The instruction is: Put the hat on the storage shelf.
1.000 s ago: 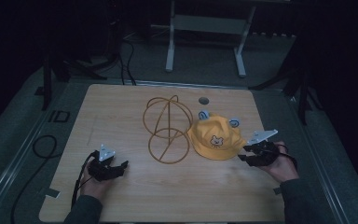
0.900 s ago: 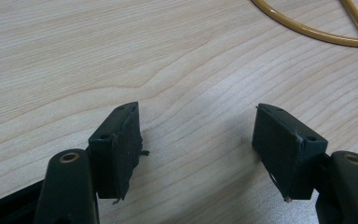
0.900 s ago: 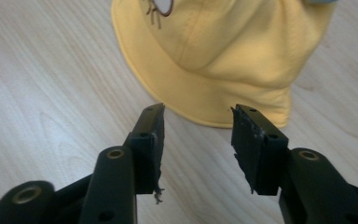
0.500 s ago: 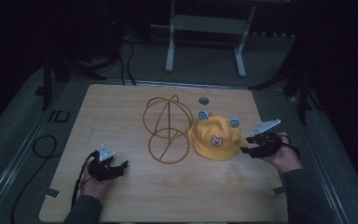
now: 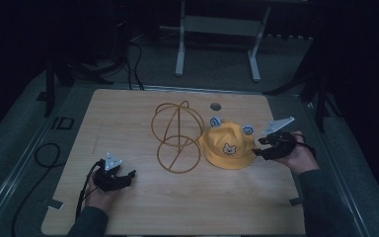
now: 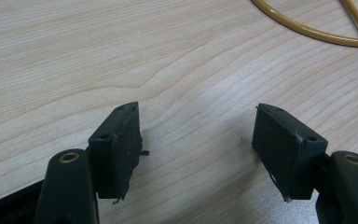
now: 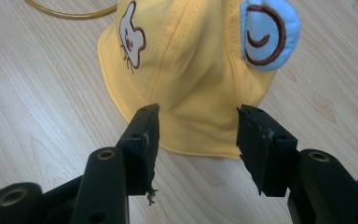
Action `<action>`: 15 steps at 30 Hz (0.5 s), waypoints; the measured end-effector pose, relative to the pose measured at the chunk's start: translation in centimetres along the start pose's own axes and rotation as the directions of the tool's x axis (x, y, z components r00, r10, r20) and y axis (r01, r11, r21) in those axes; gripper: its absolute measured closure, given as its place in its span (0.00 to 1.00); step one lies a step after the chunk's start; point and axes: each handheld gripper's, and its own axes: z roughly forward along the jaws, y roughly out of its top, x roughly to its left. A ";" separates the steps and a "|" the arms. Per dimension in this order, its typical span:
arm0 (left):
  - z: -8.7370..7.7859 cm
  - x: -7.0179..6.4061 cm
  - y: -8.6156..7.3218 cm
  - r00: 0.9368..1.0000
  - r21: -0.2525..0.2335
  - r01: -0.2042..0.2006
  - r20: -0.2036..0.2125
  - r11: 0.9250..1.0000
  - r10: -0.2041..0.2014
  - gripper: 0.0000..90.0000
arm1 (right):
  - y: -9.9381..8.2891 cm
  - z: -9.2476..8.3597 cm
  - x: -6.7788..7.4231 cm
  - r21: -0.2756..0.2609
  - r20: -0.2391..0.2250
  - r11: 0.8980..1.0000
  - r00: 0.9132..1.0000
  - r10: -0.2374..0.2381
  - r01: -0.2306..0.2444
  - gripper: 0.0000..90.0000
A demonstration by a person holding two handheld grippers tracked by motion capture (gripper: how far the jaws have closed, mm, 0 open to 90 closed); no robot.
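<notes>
A yellow bucket hat (image 5: 227, 146) with a bear face and blue ears lies on the wooden table (image 5: 128, 113), right of centre. Beside it to the left stands a gold wire hat stand (image 5: 176, 136). My right gripper (image 5: 257, 147) hovers just right of the hat's brim. Its jaws have just been opening and grip nothing. In the right gripper view the hat (image 7: 191, 70) lies just beyond the parted right gripper (image 7: 198, 140). My left gripper (image 5: 128, 174) rests open near the front left. In the left gripper view the left gripper (image 6: 198, 140) frames bare wood, with the wire ring (image 6: 307, 32) ahead.
A round cable hole (image 5: 215, 106) sits near the table's far edge. A metal frame's legs (image 5: 217, 29) stand on the floor behind the table. A black cable (image 5: 44, 153) loops on the floor at the left.
My right gripper has lifted and drawn slightly back from the hat's brim, its jaws wider apart. The left gripper and the hat have stayed where they were.
</notes>
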 end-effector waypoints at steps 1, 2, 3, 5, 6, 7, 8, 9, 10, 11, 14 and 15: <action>0.0 0.0 0.0 1.000 0.000 0.000 0.000 1.000 0.000 0.36 | 0.0 0.0 0.0 0.000 0.000 1.000 1.000 0.000 0.000 0.54; 0.0 0.0 0.0 1.000 0.000 0.000 0.000 1.000 0.000 0.36 | 0.3 0.0 0.0 0.003 -0.002 1.000 1.000 -0.006 0.006 0.54; 0.0 0.0 0.0 1.000 0.000 0.000 0.000 1.000 0.000 0.36 | 0.5 0.0 0.0 0.003 -0.001 1.000 1.000 -0.010 0.010 0.54; 0.0 0.0 0.0 1.000 0.000 -0.001 0.000 1.000 0.001 0.36 | 0.8 0.0 -0.1 0.001 -0.001 1.000 1.000 -0.016 0.016 0.54; 0.0 0.0 0.0 1.000 0.000 0.000 0.000 1.000 0.000 0.36 | 1.0 -0.1 -0.2 0.001 0.001 1.000 1.000 -0.016 0.016 0.54; 0.0 0.0 0.0 1.000 0.000 0.000 0.000 1.000 0.000 0.36 | 1.2 -0.2 -0.2 -0.001 0.000 1.000 1.000 -0.019 0.019 0.54; 0.0 0.0 0.0 1.000 0.000 0.000 0.000 1.000 0.000 0.36 | 1.2 -0.2 -0.2 -0.001 0.000 1.000 1.000 -0.019 0.019 0.54; 0.0 0.0 0.0 1.000 0.000 0.000 0.000 1.000 0.000 0.36 | 1.5 -0.3 -0.4 -0.001 0.000 1.000 1.000 -0.020 0.020 0.54; 0.0 0.0 0.0 1.000 0.000 0.000 0.000 1.000 0.000 0.36 | 1.5 -0.3 -0.4 -0.001 0.000 1.000 1.000 -0.020 0.020 0.54; 0.0 0.0 0.0 1.000 0.000 0.000 0.000 1.000 0.000 0.36 | 1.8 -0.3 -0.5 0.004 0.003 1.000 1.000 -0.024 0.024 0.54; 0.0 0.0 0.0 1.000 0.000 0.001 0.000 1.000 -0.001 0.36 | 2.1 -0.4 -0.6 0.007 0.007 1.000 1.000 -0.028 0.028 0.53; 0.0 0.0 0.0 1.000 0.000 0.000 0.000 1.000 0.000 0.36 | 2.5 -0.5 -0.7 0.009 0.008 0.999 0.999 -0.032 0.031 0.53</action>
